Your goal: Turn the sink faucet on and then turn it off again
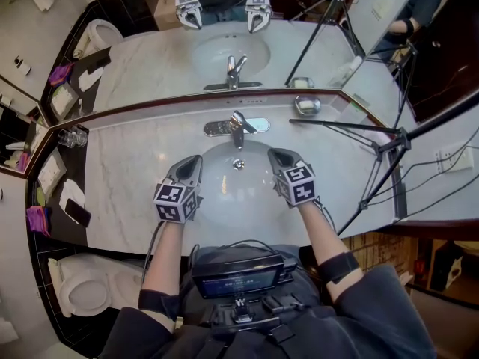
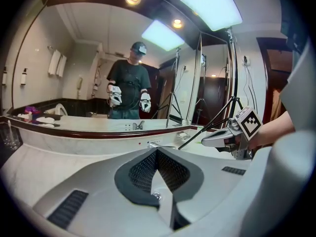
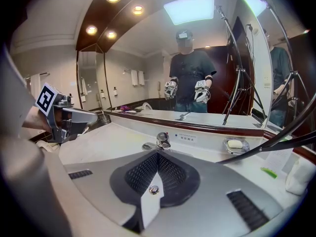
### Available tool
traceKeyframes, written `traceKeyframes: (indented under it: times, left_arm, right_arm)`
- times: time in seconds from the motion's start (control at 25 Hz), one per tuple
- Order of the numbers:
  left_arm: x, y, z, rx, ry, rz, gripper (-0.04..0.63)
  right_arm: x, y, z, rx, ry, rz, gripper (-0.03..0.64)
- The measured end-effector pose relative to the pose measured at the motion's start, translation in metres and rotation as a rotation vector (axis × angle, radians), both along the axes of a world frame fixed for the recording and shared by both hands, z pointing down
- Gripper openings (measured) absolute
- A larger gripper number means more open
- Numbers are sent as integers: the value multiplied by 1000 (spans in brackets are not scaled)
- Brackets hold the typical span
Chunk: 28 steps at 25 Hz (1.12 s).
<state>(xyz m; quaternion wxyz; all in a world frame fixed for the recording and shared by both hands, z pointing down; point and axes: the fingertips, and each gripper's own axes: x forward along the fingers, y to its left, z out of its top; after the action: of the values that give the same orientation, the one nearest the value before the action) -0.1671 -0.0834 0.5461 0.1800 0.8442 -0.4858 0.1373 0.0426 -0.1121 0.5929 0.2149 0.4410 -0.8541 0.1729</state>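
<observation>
The faucet stands at the back rim of the sink, set in the marble bench just below the mirror. In the head view no water falls from its spout and the basin around the drain looks dry, so the faucet appears to be off.

Both grippers hang over the sink and neither touches the faucet. The left gripper is over the left side of the basin, its jaws pressed together on nothing; its own view shows the two pads meeting at the tip with only the bench and mirror beyond. The right gripper is over the right side, and its jaws are also closed and empty. In the right gripper view the faucet sits just past the jaw tips and nearly in line with them, near but clearly apart.

A soap dish rests on the bench to the right of the faucet, and a tripod leans across that corner.

As for progress, the pictures show a faucet that is off and two idle grippers. That fits either the very start, with both the turning on and the turning off left to do, or the finish, with both done. Nothing visible settles which. If it is the start, the right gripper looks better placed to reach the lever.
</observation>
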Motion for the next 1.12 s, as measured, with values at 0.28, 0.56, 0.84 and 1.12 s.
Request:
traceKeyframes:
  times: [0.28, 0.56, 0.84, 1.12]
  left_arm:
    - [7, 6, 7, -21, 1, 16, 0]
    - [6, 6, 12, -31, -12, 13, 1]
    - [0, 0, 15, -33, -25, -7, 1]
    - [5, -4, 20, -44, -32, 12, 1]
  right_arm:
    - [-3, 3, 1, 10, 74, -15, 21]
    - [-8, -14, 23, 142, 422, -155, 120]
    - [-36, -48, 40, 382, 849, -423, 223]
    - [-47, -79, 67, 413, 1030, -589, 239]
